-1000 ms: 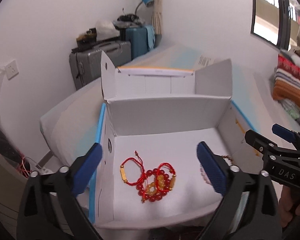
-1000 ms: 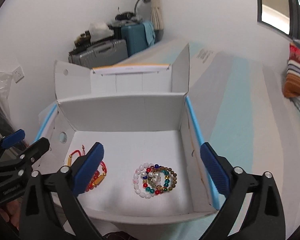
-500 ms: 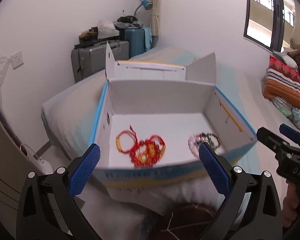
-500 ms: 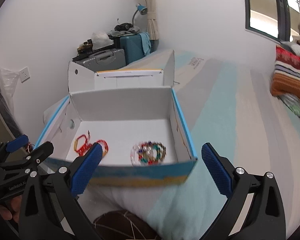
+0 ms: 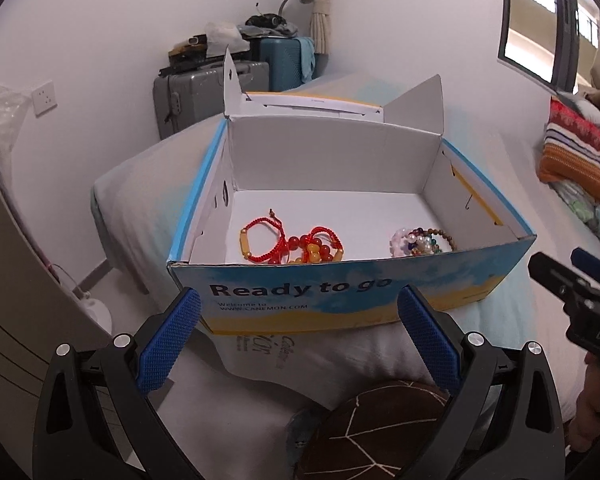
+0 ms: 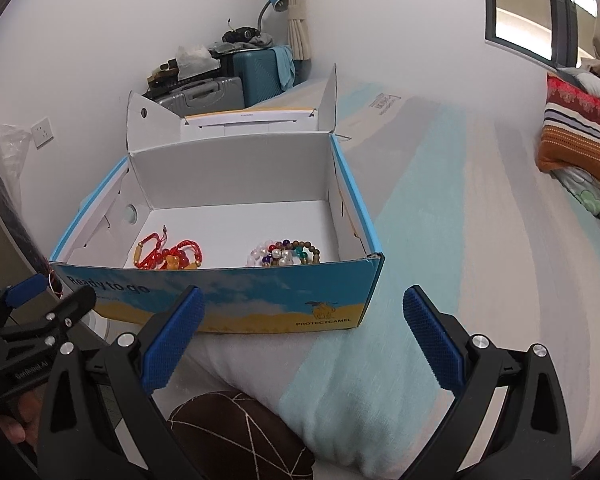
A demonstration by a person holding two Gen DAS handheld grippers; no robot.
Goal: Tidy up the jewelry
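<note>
A bed (image 6: 440, 216) with a pale blue and white striped cover carries an open cardboard box (image 5: 340, 300), blue and yellow outside with "Ready to go" printed on its near wall, its lid flaps standing up at the far side. Beyond the bed, suitcases (image 5: 204, 96) stand against the white wall, and a striped cushion (image 6: 580, 136) lies at the right. A dark brown cushion (image 6: 236, 436) with thin pale lines sits just below the box. The left hand-held gripper (image 5: 298, 334) and the right hand-held gripper (image 6: 300, 336) both hang in front of the box's near wall, jaws spread wide and holding nothing. On the white floor of the box, the red cord and bead bracelets (image 5: 292, 245) lie bunched toward the left, and the mixed-colour bead bracelets (image 6: 284, 254) lie bunched toward the right, the two clusters apart.
</note>
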